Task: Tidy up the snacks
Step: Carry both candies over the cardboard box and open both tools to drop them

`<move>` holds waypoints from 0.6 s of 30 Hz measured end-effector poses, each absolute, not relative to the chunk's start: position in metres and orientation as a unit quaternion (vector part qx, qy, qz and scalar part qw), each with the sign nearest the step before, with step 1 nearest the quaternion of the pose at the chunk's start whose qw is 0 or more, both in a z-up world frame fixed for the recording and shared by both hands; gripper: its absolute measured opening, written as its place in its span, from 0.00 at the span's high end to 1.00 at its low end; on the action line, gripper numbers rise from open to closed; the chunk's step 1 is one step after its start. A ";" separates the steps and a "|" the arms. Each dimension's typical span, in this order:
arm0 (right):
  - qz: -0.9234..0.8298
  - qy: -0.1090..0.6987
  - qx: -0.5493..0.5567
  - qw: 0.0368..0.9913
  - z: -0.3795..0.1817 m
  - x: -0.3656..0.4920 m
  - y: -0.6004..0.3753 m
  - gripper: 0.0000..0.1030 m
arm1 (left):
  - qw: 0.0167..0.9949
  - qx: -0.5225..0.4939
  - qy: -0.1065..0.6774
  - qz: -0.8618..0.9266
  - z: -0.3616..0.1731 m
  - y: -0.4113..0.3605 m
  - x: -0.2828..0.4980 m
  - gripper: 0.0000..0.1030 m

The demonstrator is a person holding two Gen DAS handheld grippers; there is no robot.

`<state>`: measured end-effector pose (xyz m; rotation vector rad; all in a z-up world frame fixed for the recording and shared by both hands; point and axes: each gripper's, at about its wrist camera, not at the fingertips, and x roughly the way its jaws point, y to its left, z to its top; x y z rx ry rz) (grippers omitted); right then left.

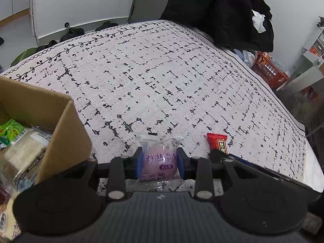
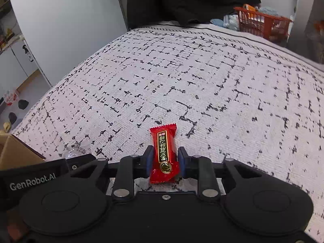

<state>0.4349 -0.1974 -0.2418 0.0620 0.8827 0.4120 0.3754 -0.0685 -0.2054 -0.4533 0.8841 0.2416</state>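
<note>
The left gripper (image 1: 160,163) clamps a clear-wrapped pale purple round sweet (image 1: 159,160), just right of the open brown cardboard box (image 1: 60,133) of packets. The right gripper (image 2: 165,162) pinches a red foil candy packet (image 2: 164,154), further right of the box, above the black-and-white patterned bench (image 2: 202,85).

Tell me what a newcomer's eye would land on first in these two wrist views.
First the bright red candy wrapper, gripped by the right gripper just above the black-and-white patterned cloth. Next the pale purple sweet in clear wrap, clamped in the left gripper, with the open cardboard box of snacks at its left. Behind, an orange basket sits beyond the cloth's far edge.
</note>
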 end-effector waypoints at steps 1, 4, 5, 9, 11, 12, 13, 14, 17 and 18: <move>0.193 0.425 0.028 0.884 -0.240 0.433 -0.200 0.78 | 0.873 -0.217 0.422 0.114 -0.203 -0.069 0.374 0.68; 0.187 0.428 0.034 0.884 -0.235 0.426 -0.207 0.79 | 0.875 -0.216 0.419 0.108 -0.196 -0.071 0.370 0.68; 0.187 0.429 0.045 0.883 -0.232 0.423 -0.210 0.79 | 0.876 -0.215 0.418 0.106 -0.192 -0.071 0.367 0.68; 0.187 0.420 0.050 0.887 -0.217 0.405 -0.213 0.79 | 0.880 -0.217 0.412 0.098 -0.178 -0.072 0.357 0.68; 0.189 0.416 0.057 0.887 -0.208 0.394 -0.213 0.79 | 0.883 -0.215 0.407 0.094 -0.169 -0.073 0.351 0.68; 0.190 0.413 0.058 0.889 -0.203 0.389 -0.213 0.79 | 0.884 -0.215 0.405 0.092 -0.164 -0.072 0.348 0.68; 0.190 0.410 0.061 0.890 -0.197 0.385 -0.214 0.79 | 0.885 -0.216 0.403 0.091 -0.159 -0.071 0.344 0.68; 0.192 0.407 0.065 0.890 -0.193 0.381 -0.214 0.79 | 0.886 -0.215 0.401 0.091 -0.154 -0.070 0.340 0.68; 0.198 0.396 0.073 0.894 -0.178 0.370 -0.213 0.79 | 0.890 -0.212 0.393 0.091 -0.141 -0.067 0.329 0.68; 0.201 0.393 0.076 0.894 -0.173 0.366 -0.212 0.79 | 0.891 -0.212 0.390 0.092 -0.137 -0.065 0.326 0.68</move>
